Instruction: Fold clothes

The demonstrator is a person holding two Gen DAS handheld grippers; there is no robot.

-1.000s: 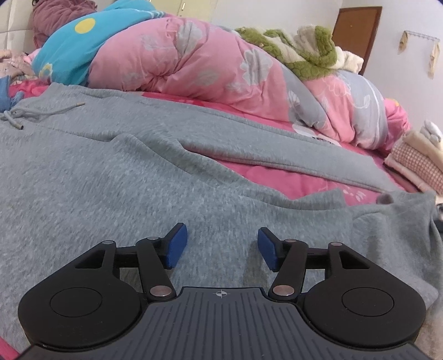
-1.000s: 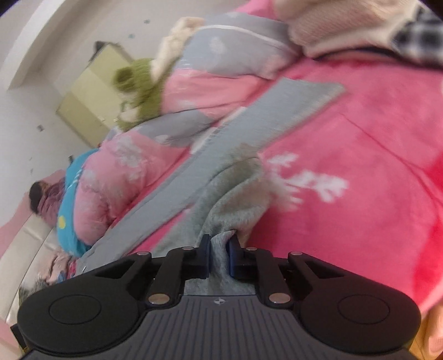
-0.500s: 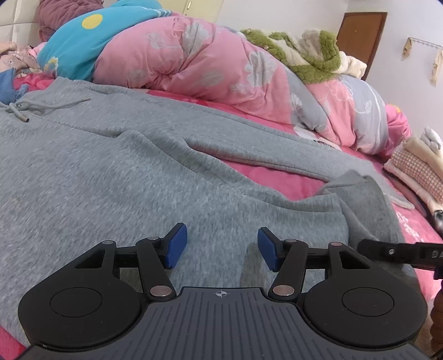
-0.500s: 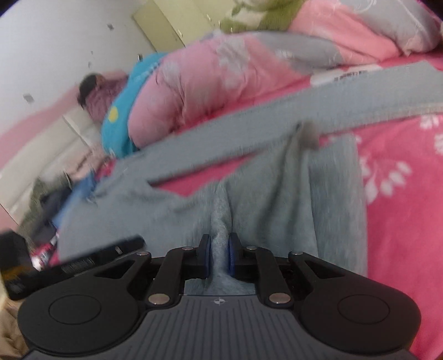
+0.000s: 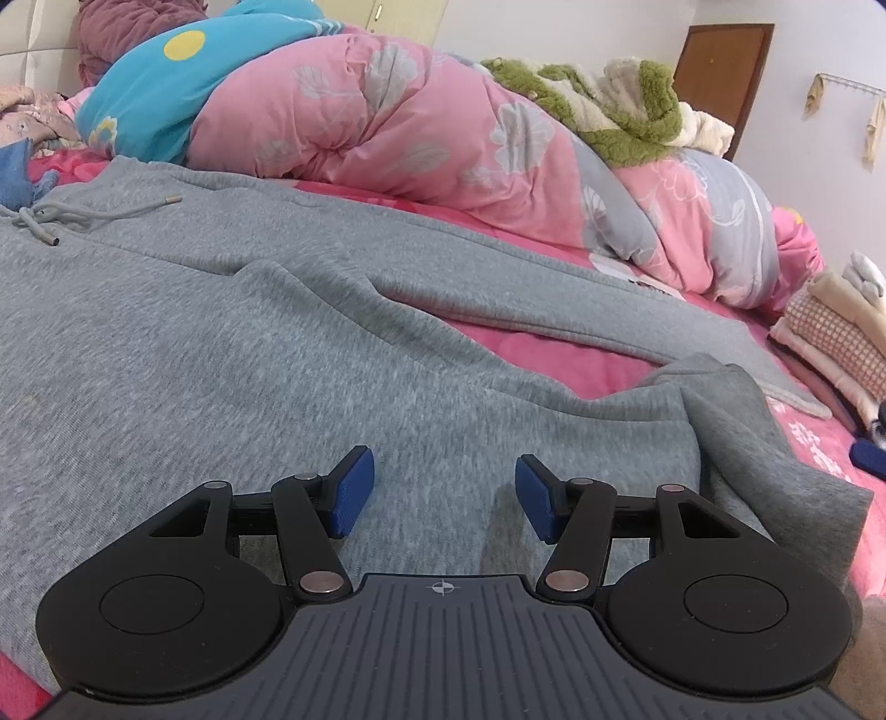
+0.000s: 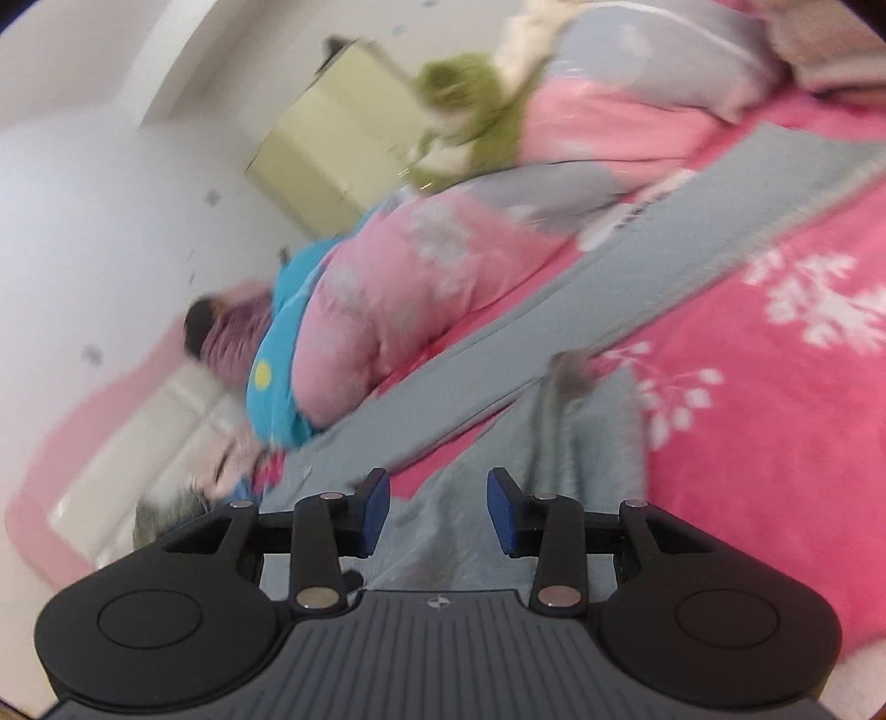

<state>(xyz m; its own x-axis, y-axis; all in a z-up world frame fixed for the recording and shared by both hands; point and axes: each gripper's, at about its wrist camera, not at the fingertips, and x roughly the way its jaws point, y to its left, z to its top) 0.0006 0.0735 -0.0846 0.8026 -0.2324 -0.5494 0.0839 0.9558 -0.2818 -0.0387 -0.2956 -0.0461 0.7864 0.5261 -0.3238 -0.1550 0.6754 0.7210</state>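
1. While hovering low over the grey sweatpants (image 5: 232, 354), left gripper (image 5: 444, 493) with blue pads apart, nothing between them, only flat grey fabric beneath the gap.
2. Right gripper (image 6: 437, 512) likewise parted, jaws just opened, cloth lying loose below and between the pads but not pinched.
3. Seen only from the left wrist: waistband end with a knotted drawstring (image 5: 66, 219) and its metal tips, far left; far leg stretched long toward the right; near leg's end folded back in a rumpled heap (image 5: 736, 421) at right.
4. Also only from the left wrist: brown door (image 5: 720, 83), stack of folded cream and checked textiles (image 5: 830, 338) at the right edge, hooks with hanging cloths on the wall.
5. Seen only from the right wrist, tilted and motion-blurred: pale yellow cabinet (image 6: 338, 133), padded headboard with pink edging (image 6: 127, 443), white leaf print (image 6: 819, 299) on the pink bedsheet (image 6: 775, 443).
6. Shared by both views: pink floral duvet (image 5: 387, 122) bundled along the far side of the bed, turquoise cover with a yellow dot (image 5: 185, 45), green and cream fleece (image 5: 626, 111) on top.
7. Sweatpants spread across the pink sheet, between the grippers and the duvet.
8. Writing: white characters on the sheet at the left view's right edge and a small white label (image 6: 637, 216) near the duvet, both too small or blurred to read.
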